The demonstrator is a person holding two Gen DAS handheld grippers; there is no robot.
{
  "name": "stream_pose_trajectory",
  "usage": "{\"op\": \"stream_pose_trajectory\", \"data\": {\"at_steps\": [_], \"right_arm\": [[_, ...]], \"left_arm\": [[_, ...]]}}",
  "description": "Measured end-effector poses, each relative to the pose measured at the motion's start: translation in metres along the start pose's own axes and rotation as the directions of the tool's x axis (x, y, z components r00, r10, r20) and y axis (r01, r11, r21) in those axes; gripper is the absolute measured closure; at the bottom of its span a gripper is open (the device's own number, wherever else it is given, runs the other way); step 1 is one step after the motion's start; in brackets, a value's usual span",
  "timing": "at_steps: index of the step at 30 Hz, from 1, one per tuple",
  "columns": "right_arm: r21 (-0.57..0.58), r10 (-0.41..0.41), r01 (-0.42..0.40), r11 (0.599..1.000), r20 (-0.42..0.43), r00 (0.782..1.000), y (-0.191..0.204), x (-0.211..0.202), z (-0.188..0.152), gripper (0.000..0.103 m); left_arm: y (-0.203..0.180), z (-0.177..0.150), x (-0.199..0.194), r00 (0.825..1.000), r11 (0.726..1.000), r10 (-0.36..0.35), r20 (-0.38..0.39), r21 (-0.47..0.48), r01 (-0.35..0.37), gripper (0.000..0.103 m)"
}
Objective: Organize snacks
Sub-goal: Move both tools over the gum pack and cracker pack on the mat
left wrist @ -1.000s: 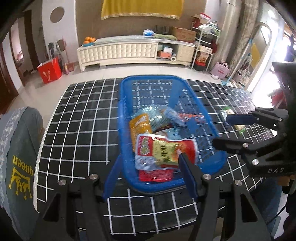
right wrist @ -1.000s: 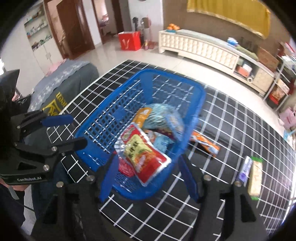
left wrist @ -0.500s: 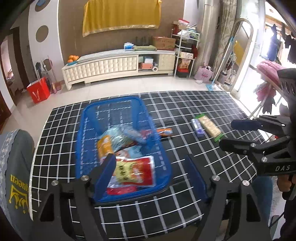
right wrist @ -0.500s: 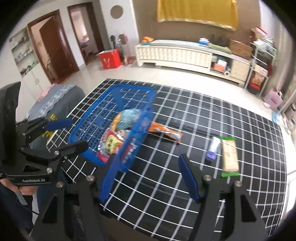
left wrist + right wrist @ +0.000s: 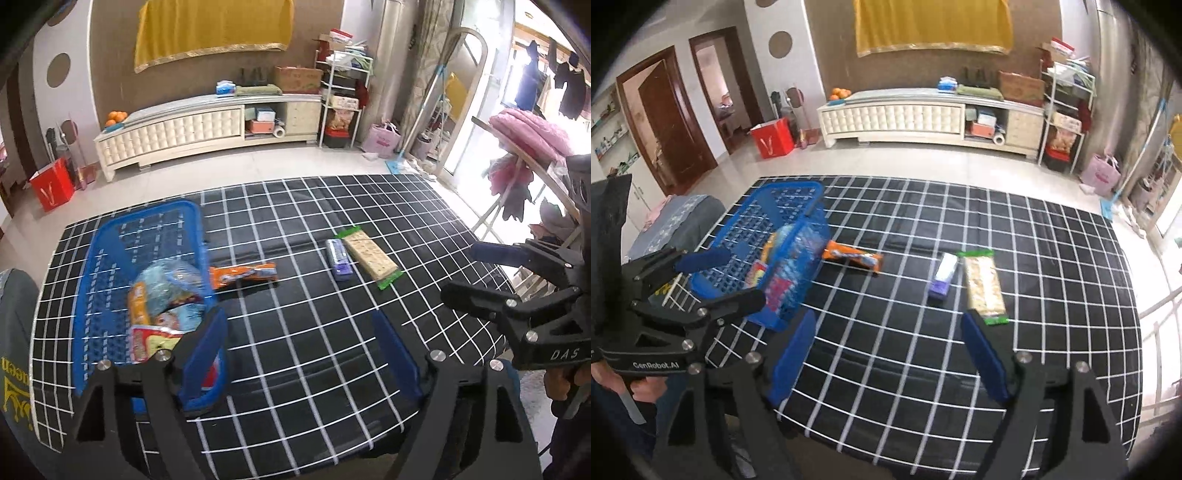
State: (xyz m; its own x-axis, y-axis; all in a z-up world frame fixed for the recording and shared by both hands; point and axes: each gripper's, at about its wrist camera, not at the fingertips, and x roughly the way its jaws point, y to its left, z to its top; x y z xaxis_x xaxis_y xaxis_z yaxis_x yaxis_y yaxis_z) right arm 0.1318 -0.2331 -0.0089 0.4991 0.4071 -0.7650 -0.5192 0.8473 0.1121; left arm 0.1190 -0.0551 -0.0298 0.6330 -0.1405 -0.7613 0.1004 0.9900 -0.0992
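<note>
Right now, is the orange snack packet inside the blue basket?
No, the orange packet lies on the checked tablecloth just outside the blue basket.

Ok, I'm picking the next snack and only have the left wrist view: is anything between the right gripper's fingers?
Observer: No; in its own view the right gripper is opening over bare tablecloth, nothing between the jaws.
Operator: What lies nearest it?
Observer: The cracker pack; its green end sits just past one fingertip.
Operator: And my left gripper, seen from outside?
Observer: The left gripper is opening too, empty, in front of the blue basket.
</note>
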Motion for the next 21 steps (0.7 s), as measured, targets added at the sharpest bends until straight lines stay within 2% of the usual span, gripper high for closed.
{"op": "stream_pose_trajectory", "data": {"at_steps": [2, 7, 11, 15, 17, 21], "right_arm": [[0.013, -0.01, 0.01, 1.0, -0.007, 1.0, -0.01, 0.002, -0.002, 0.017], [0.058, -0.031, 0.033, 0.998, -0.034, 0.999, -0.039, 0.014, -0.007, 0.016], [0.088, -0.047, 0.052, 0.995, -0.061, 0.997, -0.06, 0.028, -0.011, 0.016], [0.112, -0.06, 0.07, 0.991, -0.091, 0.994, -0.078, 0.047, -0.013, 0.016], [0.11, -0.074, 0.086, 0.99, -0.107, 0.992, -0.086, 0.056, -0.013, 0.014], [0.115, -0.083, 0.098, 0.989, -0.131, 0.988, -0.099, 0.074, -0.011, 0.008]], "left_arm": [[-0.008, 0.001, 0.01, 1.0, 1.0, -0.008, -0.014, 0.01, 0.008, 0.023], [-0.028, 0.0, 0.039, 0.999, 0.998, 0.023, -0.03, 0.054, -0.021, 0.023], [-0.028, 0.002, 0.063, 0.998, 1.0, 0.009, -0.062, 0.022, -0.008, 0.023], [-0.029, 0.005, 0.088, 0.997, 1.0, -0.002, -0.082, 0.0, 0.002, 0.013], [-0.03, 0.006, 0.097, 0.996, 1.0, -0.002, -0.089, -0.003, 0.002, 0.002], [-0.031, 0.011, 0.118, 0.994, 1.0, -0.003, -0.108, -0.003, 0.003, 0.0]]}}
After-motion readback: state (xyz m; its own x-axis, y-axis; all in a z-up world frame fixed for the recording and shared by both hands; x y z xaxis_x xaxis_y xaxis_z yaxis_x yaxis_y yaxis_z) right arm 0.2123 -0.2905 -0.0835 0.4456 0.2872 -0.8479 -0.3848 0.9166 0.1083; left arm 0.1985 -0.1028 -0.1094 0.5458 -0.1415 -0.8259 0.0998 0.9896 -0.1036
